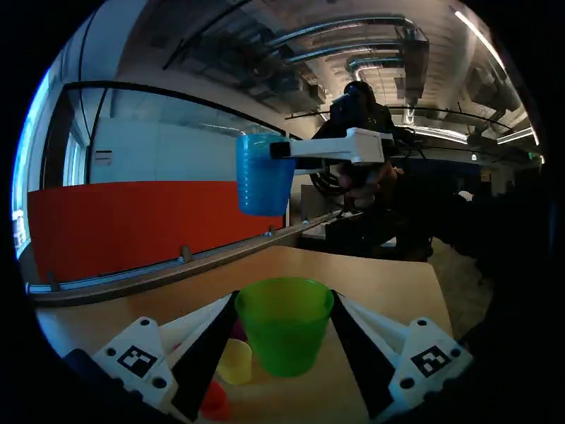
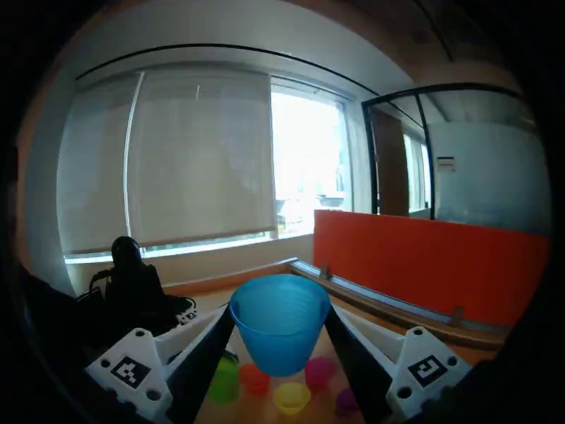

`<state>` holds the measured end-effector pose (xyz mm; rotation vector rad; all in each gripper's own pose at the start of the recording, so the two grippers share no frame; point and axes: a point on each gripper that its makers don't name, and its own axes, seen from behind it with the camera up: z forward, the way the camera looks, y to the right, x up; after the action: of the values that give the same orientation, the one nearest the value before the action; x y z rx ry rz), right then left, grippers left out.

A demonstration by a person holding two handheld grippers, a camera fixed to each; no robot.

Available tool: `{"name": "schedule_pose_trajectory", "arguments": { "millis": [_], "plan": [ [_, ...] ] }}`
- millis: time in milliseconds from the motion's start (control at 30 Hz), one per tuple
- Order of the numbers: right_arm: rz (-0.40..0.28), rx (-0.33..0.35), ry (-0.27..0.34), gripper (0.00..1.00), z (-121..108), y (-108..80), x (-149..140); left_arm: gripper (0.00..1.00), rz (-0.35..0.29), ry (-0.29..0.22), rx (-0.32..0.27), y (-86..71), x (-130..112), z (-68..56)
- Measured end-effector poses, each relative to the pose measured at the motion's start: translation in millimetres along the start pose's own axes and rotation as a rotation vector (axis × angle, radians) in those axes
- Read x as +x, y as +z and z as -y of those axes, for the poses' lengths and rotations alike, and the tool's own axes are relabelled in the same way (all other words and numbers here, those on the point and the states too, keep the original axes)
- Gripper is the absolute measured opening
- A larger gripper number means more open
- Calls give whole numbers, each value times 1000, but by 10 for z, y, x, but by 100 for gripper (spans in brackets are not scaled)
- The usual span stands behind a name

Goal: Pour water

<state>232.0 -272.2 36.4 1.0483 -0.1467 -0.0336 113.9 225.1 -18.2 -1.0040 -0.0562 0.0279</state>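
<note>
The left gripper (image 1: 284, 305) has its two fingers clamped on a translucent green cup (image 1: 284, 326), one finger against each side, and holds it upright and low over the near part of a pale wooden table (image 1: 385, 286). Just left of the green cup, on the table, stand a small yellow cup (image 1: 235, 360) and, nearer, a small red cup (image 1: 215, 400); a bit of purple shows behind the yellow one. Farther off and well above the table, the right gripper (image 1: 263, 151) reaches in from the right, held by a hand (image 1: 361, 178), and grips a blue ribbed cup (image 1: 263, 174) near its rim; the cup hangs about upright, high above the green one and a little to its left. In the right gripper view the same blue cup sits between the fingers with both pressing on its sides, its mouth open toward the camera. Whether either cup holds water cannot be told. Below it on the table is a cluster of small cups, among them an orange-red cup (image 2: 254, 378), a pink cup (image 2: 319, 370) and a purple cup (image 2: 346, 401). An orange partition (image 1: 141, 222) with a metal rail (image 1: 183, 265) at its foot runs along the table's far left edge.
</note>
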Motion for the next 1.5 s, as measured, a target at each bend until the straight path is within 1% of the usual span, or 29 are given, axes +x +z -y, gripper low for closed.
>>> {"name": "schedule_pose_trajectory", "arguments": {
  "millis": [267, 467, 667, 900, 1100, 1267, 1500],
  "plan": [
    [58, -30, -23, 91, -94, -71, -202, 90, 29, 9, -1, -9, -60, 8],
    [109, -49, -40, 91, -165, -155, -381, 90, 85, 36, -9, -15, -175, -9],
    [162, -56, -46, 91, -223, -226, -540, 90, 161, 47, -15, -2, -341, -4],
    [217, -55, -55, 91, -277, -294, -719, 90, 265, 90, -23, 11, -543, -5],
    [278, -57, -69, 91, -338, -353, -920, 90, 340, 99, -25, 9, -707, 19],
    [322, -53, -82, 91, -365, -376, -1090, 90, 379, 107, -38, 8, -793, 9],
    [367, -42, -65, 91, -391, -391, -1327, 90, 424, 102, -65, 0, -932, -43]
  ]
}}
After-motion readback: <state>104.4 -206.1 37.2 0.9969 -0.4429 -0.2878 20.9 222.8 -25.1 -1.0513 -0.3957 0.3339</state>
